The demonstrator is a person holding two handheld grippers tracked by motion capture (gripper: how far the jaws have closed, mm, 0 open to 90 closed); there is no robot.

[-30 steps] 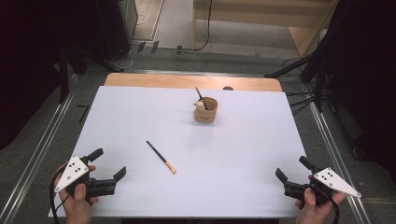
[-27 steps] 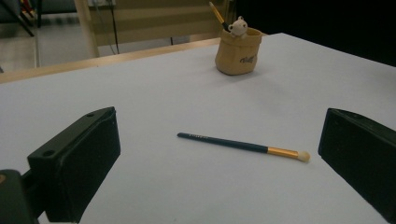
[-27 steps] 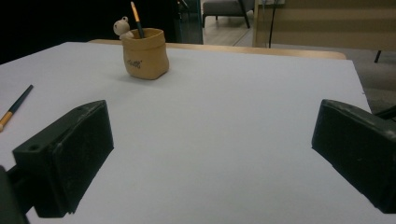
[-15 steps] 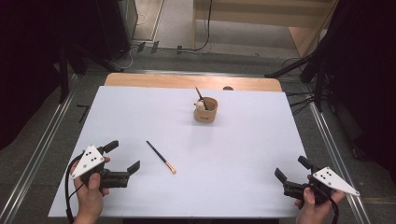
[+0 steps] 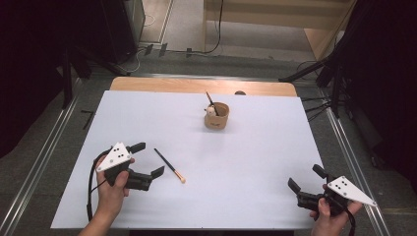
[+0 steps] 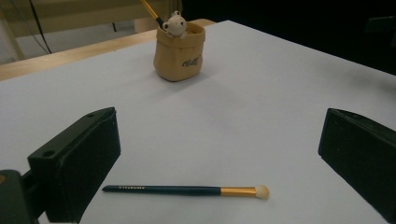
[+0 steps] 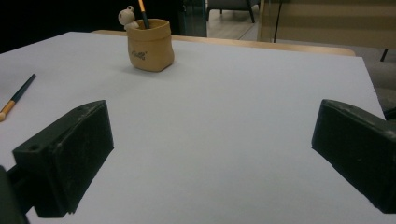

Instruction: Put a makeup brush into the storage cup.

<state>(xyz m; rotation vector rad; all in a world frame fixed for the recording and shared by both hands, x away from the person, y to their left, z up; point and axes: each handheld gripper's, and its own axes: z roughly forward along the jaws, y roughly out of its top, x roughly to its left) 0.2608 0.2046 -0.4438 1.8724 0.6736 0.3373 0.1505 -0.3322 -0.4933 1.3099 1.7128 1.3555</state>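
Observation:
A dark-handled makeup brush (image 5: 169, 165) (image 6: 184, 190) with a gold ferrule and pale tip lies flat on the white table (image 5: 255, 162), also seen at the far left of the right gripper view (image 7: 16, 98). My left gripper (image 5: 147, 159) (image 6: 219, 163) is open just left of the brush, its jaws on either side of it in its own view, not touching. A tan pouch-shaped holder (image 5: 217, 116) (image 6: 180, 52) (image 7: 150, 44) with a small bear figure and another brush in it stands at the back centre. My right gripper (image 5: 305, 179) (image 7: 210, 158) is open at the front right over bare table.
A wooden strip (image 5: 196, 86) runs along the table's far edge. Metal rails (image 5: 44, 162) flank the table on both sides. Dark stands and cables (image 5: 314, 73) sit on the floor beyond. A small dark object (image 5: 239, 92) rests on the far edge.
My left gripper has moved right and forward, closing in on the brush on the table. The right gripper has barely shifted. The brush and holder stay put.

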